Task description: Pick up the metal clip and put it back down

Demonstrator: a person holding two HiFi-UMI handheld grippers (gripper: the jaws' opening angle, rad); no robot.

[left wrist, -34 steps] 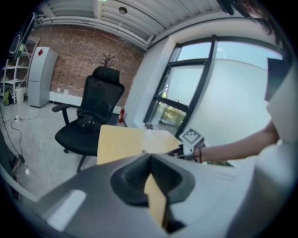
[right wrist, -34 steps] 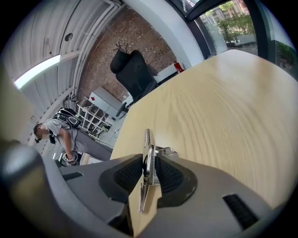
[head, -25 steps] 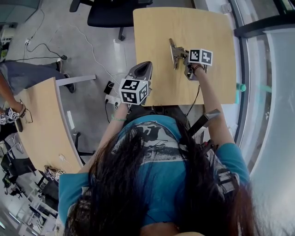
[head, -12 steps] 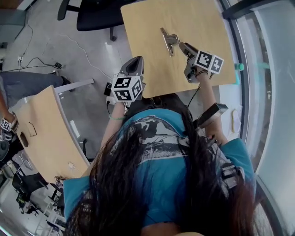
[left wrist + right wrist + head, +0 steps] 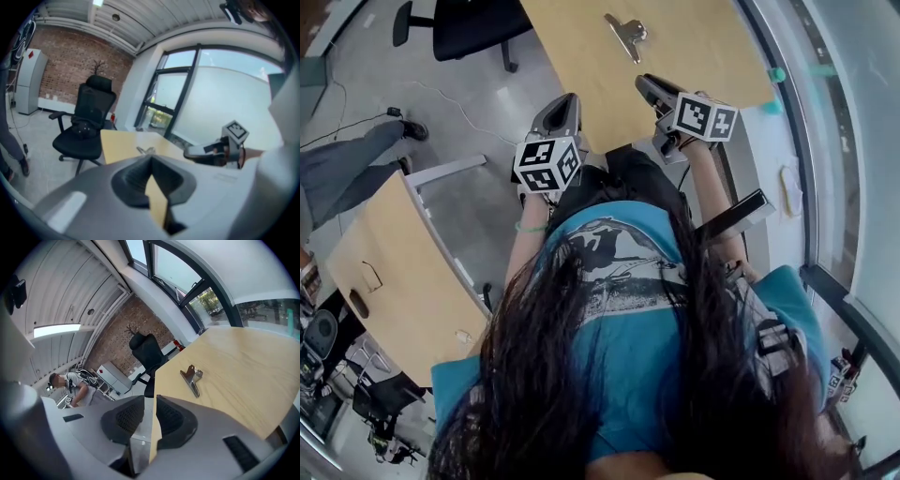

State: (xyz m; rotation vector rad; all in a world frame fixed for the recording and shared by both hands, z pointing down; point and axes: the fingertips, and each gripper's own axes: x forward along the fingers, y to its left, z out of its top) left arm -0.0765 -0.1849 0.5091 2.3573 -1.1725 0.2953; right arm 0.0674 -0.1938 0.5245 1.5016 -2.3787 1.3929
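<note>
The metal clip (image 5: 625, 36) lies flat on the light wooden table (image 5: 712, 47), touched by neither gripper. The right gripper view shows this clip (image 5: 192, 378) ahead on the tabletop (image 5: 243, 371). My right gripper (image 5: 647, 86) hovers over the table's near edge, well short of the clip; its jaws are closing, a narrow gap remains and nothing is between them. Off the table's left corner, over the floor, my left gripper (image 5: 563, 103) is held with its tips together and empty. From the left gripper view I see the clip (image 5: 146, 150) and the right gripper (image 5: 194, 151).
A black office chair (image 5: 473, 23) stands beyond the table's left side. A second wooden table (image 5: 403, 262) is at the left, with a person's leg (image 5: 347, 159) near it. Window glass (image 5: 862, 141) runs along the right. Another person (image 5: 70, 380) stands far off.
My right gripper has drawn back from the clip toward the table's near edge, leaving the clip lying on the table. The left gripper stays beside the table's corner.
</note>
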